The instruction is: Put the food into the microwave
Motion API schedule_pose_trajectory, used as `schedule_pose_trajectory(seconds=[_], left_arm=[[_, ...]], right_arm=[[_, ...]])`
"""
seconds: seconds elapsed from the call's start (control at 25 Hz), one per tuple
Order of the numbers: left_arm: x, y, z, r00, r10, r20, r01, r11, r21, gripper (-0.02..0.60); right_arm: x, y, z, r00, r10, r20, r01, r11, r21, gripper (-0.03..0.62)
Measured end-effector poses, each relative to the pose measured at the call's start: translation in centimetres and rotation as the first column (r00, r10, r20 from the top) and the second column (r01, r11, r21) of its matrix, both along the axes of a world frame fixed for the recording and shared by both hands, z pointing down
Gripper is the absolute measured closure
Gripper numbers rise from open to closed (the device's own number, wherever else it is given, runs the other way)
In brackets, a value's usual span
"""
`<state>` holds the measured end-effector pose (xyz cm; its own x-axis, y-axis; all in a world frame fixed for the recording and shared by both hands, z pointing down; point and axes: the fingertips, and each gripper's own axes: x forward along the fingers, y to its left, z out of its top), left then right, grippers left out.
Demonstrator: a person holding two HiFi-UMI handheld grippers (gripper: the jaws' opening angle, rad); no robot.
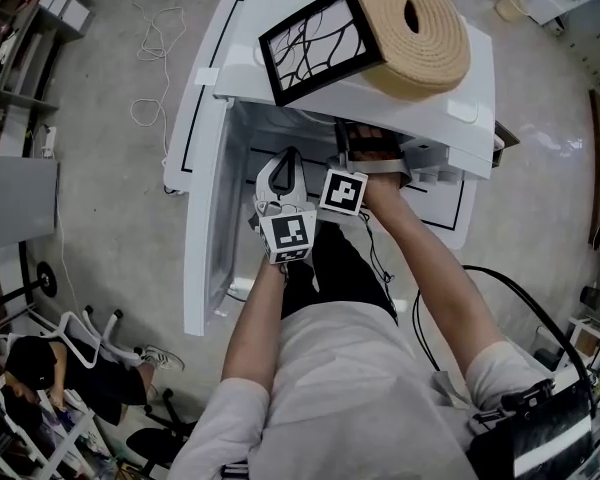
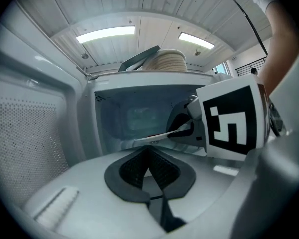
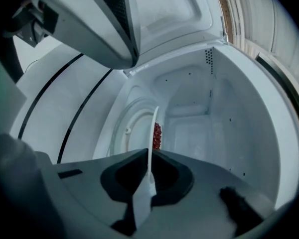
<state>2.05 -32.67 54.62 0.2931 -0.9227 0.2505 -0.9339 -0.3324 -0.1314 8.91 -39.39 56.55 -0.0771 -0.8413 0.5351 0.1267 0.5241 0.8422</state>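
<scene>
Right tool [image 3: 149,156] is clamped on the rim of the white plate [image 3: 153,128], one jaw either side of the edge. We read that as keeping the plate flat so the red food [image 3: 157,136] doesn't slide. The food sits on the far part of the plate, clear of the pads. The plate is inside the mouth of the microwave [image 1: 450,98], by the glass turntable [image 3: 128,131]. We judge it not set down yet, and can't tell if it touches the glass

Left tool [image 2: 149,151] has its jaws together with nothing in them. It hangs just outside the cavity beside the right one, likely parked out of the way. The door [image 1: 202,238] is swung wide at the left, so both arms fit in front

Our call on the next move: the plate has to land centred on the turntable before the grip comes off. The risk is the rim catching a cavity wall or tipping on release

On the microwave top, a black picture frame [image 1: 315,43] is propped against a woven beige roll [image 1: 420,28] at the left end. Neither blocks the opening

The cavity is white and looks clean. Around it are a bare grey concrete floor [image 1: 110,168] with a loose cable [image 1: 155,38] beyond the door, and strip lights [image 2: 105,33] on a panelled ceiling. We can't see what carries the microwave
</scene>
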Motion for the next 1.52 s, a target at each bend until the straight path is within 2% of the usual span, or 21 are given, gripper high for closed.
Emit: schedule_pose_trajectory(seconds=[0.48, 0.56, 0.64, 0.72, 0.84, 0.96, 1.08, 1.16, 1.24, 1.36, 1.4, 1.44, 1.52], left_arm=[[0.2, -0.4, 0.5, 1.000, -0.016, 0.007, 0.016, 1.000, -0.027, 0.575], [0.2, -0.4, 0.7, 1.000, -0.012, 0.008, 0.012, 0.999, -0.032, 0.575], [0.0, -0.3, 1.1, 1.000, -0.014, -0.002, 0.014, 0.999, -0.046, 0.574], [-0.2, -0.3, 1.4, 1.000, -0.018, -0.017, 0.016, 0.998, -0.064, 0.574], [-0.4, -0.4, 1.8, 0.999, -0.015, -0.029, 0.013, 0.997, -0.079, 0.574], [-0.5, -0.5, 1.8, 0.999, -0.008, -0.041, 0.004, 0.996, -0.087, 0.574], [-0.5, -0.5, 1.9, 0.999, 0.001, -0.048, -0.005, 0.996, -0.090, 0.574], [-0.5, -0.6, 1.7, 0.999, 0.005, -0.051, -0.010, 0.996, -0.086, 0.574], [-0.4, -0.5, 1.7, 0.998, 0.008, -0.055, -0.012, 0.996, -0.087, 0.574], [-0.1, -0.4, 1.1, 0.998, 0.021, -0.063, -0.025, 0.997, -0.069, 0.574], [0.0, -0.3, 1.0, 0.997, 0.025, -0.068, -0.029, 0.997, -0.067, 0.574], [0.2, -0.2, 0.9, 0.997, 0.029, -0.074, -0.034, 0.997, -0.066, 0.574], [0.5, 0.1, 0.6, 0.996, 0.039, -0.083, -0.044, 0.997, -0.064, 0.574]], right_arm=[[-0.8, -3.5, 1.0, 0.999, -0.038, -0.007, 0.038, 0.999, 0.010, 0.571], [-0.8, -3.3, 1.2, 0.999, -0.018, 0.026, 0.019, 0.999, -0.031, 0.571], [-0.6, -2.6, 2.0, 0.997, 0.030, 0.076, -0.020, 0.991, -0.134, 0.518], [-0.7, -1.9, 2.4, 0.988, 0.084, 0.131, -0.049, 0.967, -0.249, 0.496], [-1.0, -1.2, 2.3, 0.969, 0.153, 0.195, -0.071, 0.925, -0.372, 0.483], [-1.3, -0.5, 2.2, 0.947, 0.215, 0.240, -0.082, 0.881, -0.466, 0.476], [-1.8, 0.3, 1.5, 0.908, 0.283, 0.308, -0.070, 0.829, -0.555, 0.462], [-2.1, 0.6, 0.7, 0.880, 0.317, 0.354, -0.062, 0.815, -0.576, 0.459], [-2.2, 0.6, -0.5, 0.859, 0.320, 0.400, -0.051, 0.831, -0.554, 0.459], [-2.4, 1.0, -2.5, 0.830, 0.277, 0.485, -0.028, 0.888, -0.459, 0.461], [-2.4, 1.3, -3.2, 0.821, 0.252, 0.512, -0.023, 0.911, -0.412, 0.475], [-2.4, 1.6, -3.8, 0.813, 0.226, 0.537, -0.019, 0.932, -0.363, 0.543], [-2.4, 2.7, -4.5, 0.797, 0.184, 0.576, -0.005, 0.955, -0.298, 0.580]])
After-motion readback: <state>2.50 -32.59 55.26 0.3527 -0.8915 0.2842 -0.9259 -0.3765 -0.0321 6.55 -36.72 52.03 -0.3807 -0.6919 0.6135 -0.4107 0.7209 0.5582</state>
